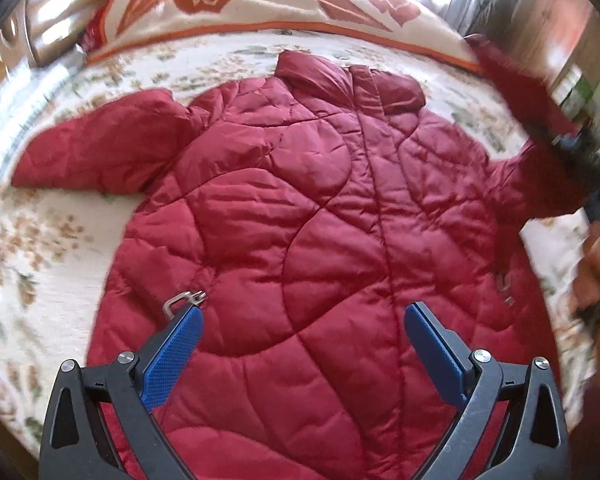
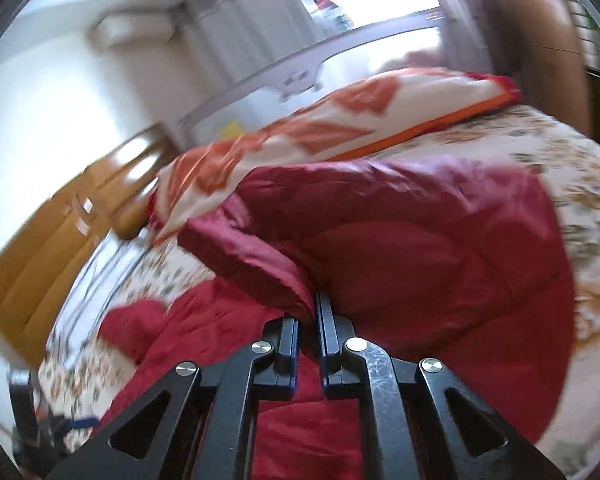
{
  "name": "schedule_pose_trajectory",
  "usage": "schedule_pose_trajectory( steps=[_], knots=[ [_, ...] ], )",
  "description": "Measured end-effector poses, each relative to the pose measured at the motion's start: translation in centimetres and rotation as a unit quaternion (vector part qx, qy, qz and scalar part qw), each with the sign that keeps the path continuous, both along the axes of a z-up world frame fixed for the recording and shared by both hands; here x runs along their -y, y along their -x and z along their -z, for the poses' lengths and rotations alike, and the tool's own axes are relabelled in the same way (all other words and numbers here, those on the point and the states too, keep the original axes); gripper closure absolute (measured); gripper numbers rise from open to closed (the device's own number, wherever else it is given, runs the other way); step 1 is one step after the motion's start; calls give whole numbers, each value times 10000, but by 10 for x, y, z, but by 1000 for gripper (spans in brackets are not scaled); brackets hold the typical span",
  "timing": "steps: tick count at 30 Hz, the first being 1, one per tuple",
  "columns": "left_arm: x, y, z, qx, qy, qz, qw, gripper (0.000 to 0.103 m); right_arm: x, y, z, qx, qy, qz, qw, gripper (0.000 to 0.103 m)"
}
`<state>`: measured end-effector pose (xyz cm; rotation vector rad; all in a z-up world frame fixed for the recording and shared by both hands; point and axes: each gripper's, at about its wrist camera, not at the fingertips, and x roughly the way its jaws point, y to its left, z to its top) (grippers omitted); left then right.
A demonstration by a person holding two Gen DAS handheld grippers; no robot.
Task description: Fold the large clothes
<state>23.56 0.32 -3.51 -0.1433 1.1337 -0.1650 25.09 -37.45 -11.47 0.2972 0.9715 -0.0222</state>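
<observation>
A: Let's read it across, taking the red quilted jacket as our marker. Where does it lie?

B: Spread front-up on the floral bedspread, collar toward the folded orange-and-white blanket. At the jacket's far left, the left sleeve is stretched out flat on the bedspread. Nothing has been folded there.

A: And our left gripper?

B: Over the jacket's hem end, its blue pads spread wide with nothing between them. A metal zipper pull shows just beside the left pad. We're holding nothing on that side.

A: Then the right side of the jacket?

B: There the right sleeve is up off the body, and in the right wrist view our right gripper has its jaws pressed together on the sleeve's cuff end. From the left wrist view that sleeve is only a red blur at the right edge.

A: So we judge the step in hand is folding the right sleeve in across the chest.

B: Yes. Next we'd need to carry the cuff over the jacket's centre seam, lay it flat, and only then let go. After that the left sleeve wants the same, so our left gripper should head for its cuff.
</observation>
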Motion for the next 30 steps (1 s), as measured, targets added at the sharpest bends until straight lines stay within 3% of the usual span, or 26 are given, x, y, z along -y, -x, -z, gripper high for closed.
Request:
schedule_pose_trajectory(
  steps=[3,5,8,13,20,22,23,24,28,30],
  knots=[
    [-18,-20,6,-187,603,-2,9980,2,-46,-7,21,-300,91,-557,9980,96],
    [-30,-35,12,-328,1125,-7,9931,2,-71,-9,36,-471,170,-905,9946,96],
    [-44,-58,21,-476,1598,-52,9860,3,-102,-12,58,-713,283,-1335,9881,96],
    [-56,-95,37,-564,2114,-137,9757,4,-135,-13,82,-953,478,-1730,9791,96],
    [-56,-144,89,-1186,2911,-241,9490,8,-155,-4,91,-1003,621,-1955,9736,96],
    [-56,-153,103,-1290,3200,-281,9382,21,-160,-3,90,-976,682,-2035,9718,96],
    [-56,-159,105,-1297,3346,-245,9331,41,-162,-2,89,-971,707,-2074,9709,96],
    [-55,-164,106,-1310,3411,-206,9306,53,-163,-1,90,-996,735,-2093,9700,94],
    [-41,-184,111,-1164,3109,11,9433,69,-165,-4,93,-1102,666,-2053,9702,89],
    [-36,-189,112,-1065,2932,100,9500,85,-162,-3,90,-1099,566,-1984,9723,87]
  ],
)
